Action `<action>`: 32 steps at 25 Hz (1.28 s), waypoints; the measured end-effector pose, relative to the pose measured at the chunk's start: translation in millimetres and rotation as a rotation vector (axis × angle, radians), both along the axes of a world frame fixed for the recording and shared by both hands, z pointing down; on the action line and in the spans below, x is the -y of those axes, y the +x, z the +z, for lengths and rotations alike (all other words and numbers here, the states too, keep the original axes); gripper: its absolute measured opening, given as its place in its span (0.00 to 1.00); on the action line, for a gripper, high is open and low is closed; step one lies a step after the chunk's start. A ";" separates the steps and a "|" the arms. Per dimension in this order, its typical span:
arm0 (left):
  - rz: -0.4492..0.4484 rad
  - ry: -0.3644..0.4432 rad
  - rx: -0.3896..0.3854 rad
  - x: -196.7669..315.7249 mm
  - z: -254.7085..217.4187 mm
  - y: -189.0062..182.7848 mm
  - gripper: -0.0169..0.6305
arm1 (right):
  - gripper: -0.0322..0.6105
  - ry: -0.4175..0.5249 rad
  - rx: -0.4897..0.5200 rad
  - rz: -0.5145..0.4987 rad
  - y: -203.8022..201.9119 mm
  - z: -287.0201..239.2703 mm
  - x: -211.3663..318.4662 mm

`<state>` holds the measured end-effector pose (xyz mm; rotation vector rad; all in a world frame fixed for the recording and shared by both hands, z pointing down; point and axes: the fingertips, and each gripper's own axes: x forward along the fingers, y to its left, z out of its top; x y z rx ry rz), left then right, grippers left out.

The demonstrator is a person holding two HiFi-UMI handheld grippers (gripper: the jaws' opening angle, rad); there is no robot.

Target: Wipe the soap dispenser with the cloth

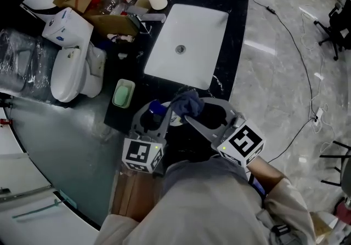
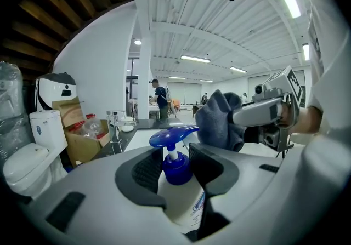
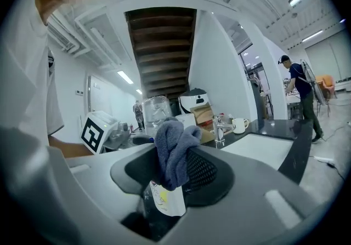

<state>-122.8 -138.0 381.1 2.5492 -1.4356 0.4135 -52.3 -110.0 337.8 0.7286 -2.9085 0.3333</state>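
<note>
The person stands at the near edge of the black bench [image 1: 241, 30], a gripper in each hand. The left gripper [image 1: 153, 117] has its jaws set wide and closed round the soap dispenser [image 2: 181, 194]. The bottle sits upright between them, and its blue pump head [image 2: 174, 135] stands clear above the jaw tips. Just to the right of it, the right gripper [image 1: 192, 108] has its jaws pinched narrow on a bunched grey-blue cloth [image 3: 173, 151]. The cloth sticks out past that gripper's tips, right beside the pump head; I cannot tell whether the two touch. Beyond both grippers lies the white sink [image 1: 189, 46]. Off to the left gripper's side is a green soap dish [image 1: 124, 93], with a white toilet [image 1: 74, 71] beside the bench.
</note>
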 end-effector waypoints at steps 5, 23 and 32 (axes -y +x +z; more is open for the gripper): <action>-0.027 0.015 -0.027 5.4 -1.8 -7.2 0.26 | 0.27 -0.026 -0.021 -0.010 -12.1 17.0 9.4; -0.082 0.017 -0.023 -5.2 -0.3 -14.7 0.26 | 0.27 -0.043 -0.031 -0.044 -24.6 33.1 15.0; -0.127 0.021 -0.002 -5.2 -0.3 -24.8 0.26 | 0.27 -0.051 -0.019 -0.055 -31.9 37.3 17.4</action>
